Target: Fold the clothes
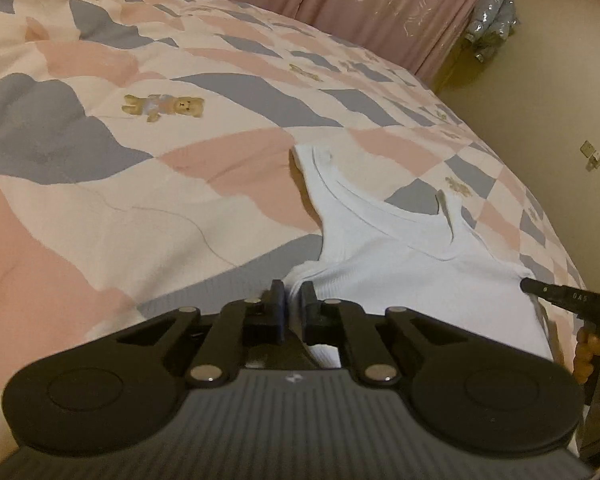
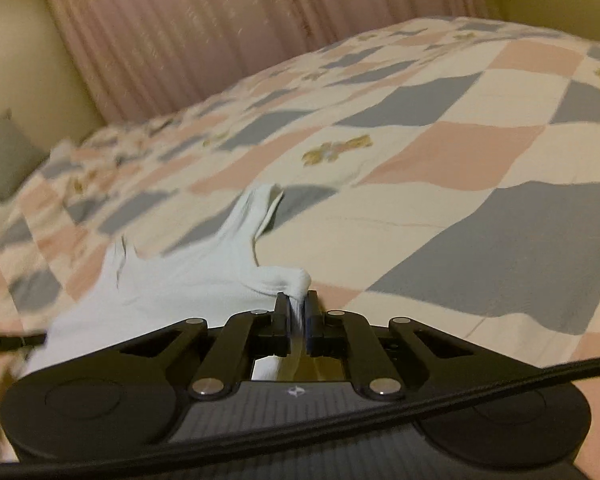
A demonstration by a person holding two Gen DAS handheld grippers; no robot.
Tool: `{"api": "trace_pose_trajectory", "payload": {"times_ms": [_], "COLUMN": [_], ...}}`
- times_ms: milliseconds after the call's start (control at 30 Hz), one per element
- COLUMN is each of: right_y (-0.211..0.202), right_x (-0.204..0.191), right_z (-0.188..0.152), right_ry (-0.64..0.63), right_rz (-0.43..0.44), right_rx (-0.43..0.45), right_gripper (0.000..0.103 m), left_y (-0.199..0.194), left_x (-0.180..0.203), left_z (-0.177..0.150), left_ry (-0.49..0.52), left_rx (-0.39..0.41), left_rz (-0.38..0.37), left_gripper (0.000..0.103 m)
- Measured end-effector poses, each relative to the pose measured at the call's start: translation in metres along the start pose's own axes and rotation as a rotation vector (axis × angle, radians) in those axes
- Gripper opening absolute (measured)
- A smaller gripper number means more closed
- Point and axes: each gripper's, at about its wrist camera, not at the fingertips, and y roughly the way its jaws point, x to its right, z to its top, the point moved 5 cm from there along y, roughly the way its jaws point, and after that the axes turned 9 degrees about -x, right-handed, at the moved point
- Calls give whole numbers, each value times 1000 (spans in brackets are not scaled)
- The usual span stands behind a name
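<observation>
**Both grippers pinch the white tank top over the quilt**

Left gripper (image 1: pixel 293 296), a black two-finger tool on a ribbed grey body, has its jaws pressed together on a bunched corner of the white ribbed sleeveless tank top (image 1: pixel 400 264). Seen from the left wrist, the garment spreads away from that pinch toward the far side and to the right, its scooped neckline and two shoulder straps pointing away from the tool. One strap reaches up over a pink patch of the pink, grey and cream checked quilt printed with small teddy bears (image 1: pixel 140 168).

Right gripper (image 2: pixel 298 304), of the same black build, is likewise clamped on a gathered fold of the tank top (image 2: pixel 180 280); white cloth shows squeezed between its two jaws. From this tool the fabric stretches off to the left, one strap lying further out on the quilt (image 2: pixel 480 208). A black cable (image 2: pixel 380 404) crosses the gripper's body.

Beyond the quilt hangs a pink pleated curtain (image 2: pixel 220 40). At the right edge of the left wrist view, the right gripper (image 1: pixel 526 283) meets the tank top's far corner.
</observation>
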Motion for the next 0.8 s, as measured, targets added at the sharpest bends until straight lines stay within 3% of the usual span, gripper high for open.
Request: {"api": "trace_pose_trajectory", "payload": {"times_ms": [133, 267, 433, 567, 667, 700, 733, 767, 800], "right_y": [-25, -60, -95, -104, -100, -98, -96, -95, -97], "right_x": [-1, -6, -15, -18, -19, -19, -19, -18, -17], "right_z": [-11, -46, -111, -149, -159, -160, -161, -161, -159], "right_ry": [0, -8, -13, 44, 78, 88, 98, 123, 139], "right_rz": [-29, -18, 55, 129, 159, 164, 169, 183, 194], "right_rx": [52, 52, -23, -73, -97, -105, -115, -137, -145], "right_gripper": [32, 32, 33, 33, 33, 31, 14, 6, 6], "left_y": [-24, -55, -75, -79, -76, -75, -76, -79, -83], "left_x": [6, 13, 37, 53, 57, 58, 60, 61, 61], "left_z": [-12, -37, -95, -138, -154, -158, -161, -163, -163], "left_ry": [22, 39, 99, 122, 129, 143, 158, 171, 182], "left_rx": [15, 13, -87, -163, -186, -191, -197, -200, -194], "left_rz": [13, -2, -80, -128, -108, -95, -88, -86, -81], "left_gripper": [12, 17, 28, 28, 24, 21, 3, 2, 2]}}
